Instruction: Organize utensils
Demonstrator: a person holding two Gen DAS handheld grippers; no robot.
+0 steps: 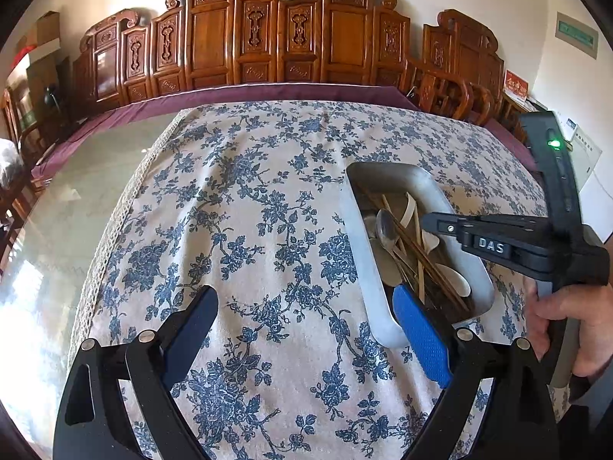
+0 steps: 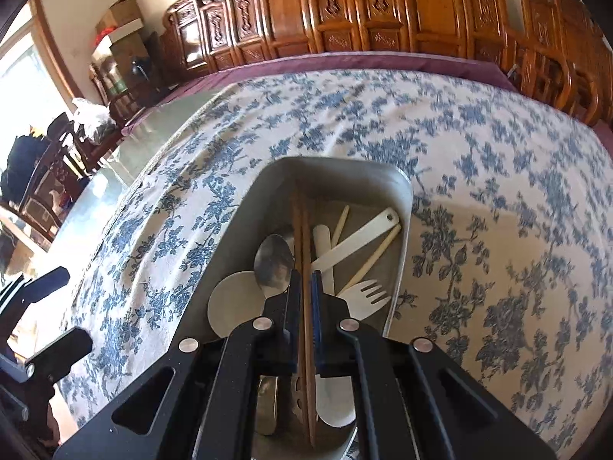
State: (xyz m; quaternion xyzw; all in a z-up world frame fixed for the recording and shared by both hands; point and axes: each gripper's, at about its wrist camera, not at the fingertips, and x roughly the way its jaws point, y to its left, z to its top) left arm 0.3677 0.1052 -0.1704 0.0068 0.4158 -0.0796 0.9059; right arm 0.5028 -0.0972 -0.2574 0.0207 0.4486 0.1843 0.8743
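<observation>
A metal tray (image 2: pixel 402 207) rests on a blue-flowered tablecloth (image 2: pixel 498 191), holding a jumble of utensils. In the right wrist view, the right gripper (image 2: pixel 305 280) reaches into the tray from 6 o'clock, its jaws nearly closed on a pair of brown wooden chopsticks (image 2: pixel 300 214) that run between the pads toward 12 o'clock. Just beside the chopsticks at 9 o'clock lies a metal spoon (image 2: pixel 272 260), with a round white spoon bowl (image 2: pixel 231 303) below it. At 3 o'clock of the chopsticks lie a white spatula (image 2: pixel 360 237), a pale stick (image 2: pixel 377 253) and a white fork (image 2: pixel 366 295).

In the left wrist view, the left gripper (image 1: pixel 306 306) stands wide open and holds nothing; its blue-padded finger (image 1: pixel 419 333) is at the near rim of the tray (image 1: pixel 358 230), and its other finger is over bare cloth at 8 o'clock. The right gripper (image 1: pixel 431 223) enters from 3 o'clock, held by a hand (image 1: pixel 563 326). Carved wooden chairs (image 1: pixel 283 38) line the wall at 12 o'clock.
</observation>
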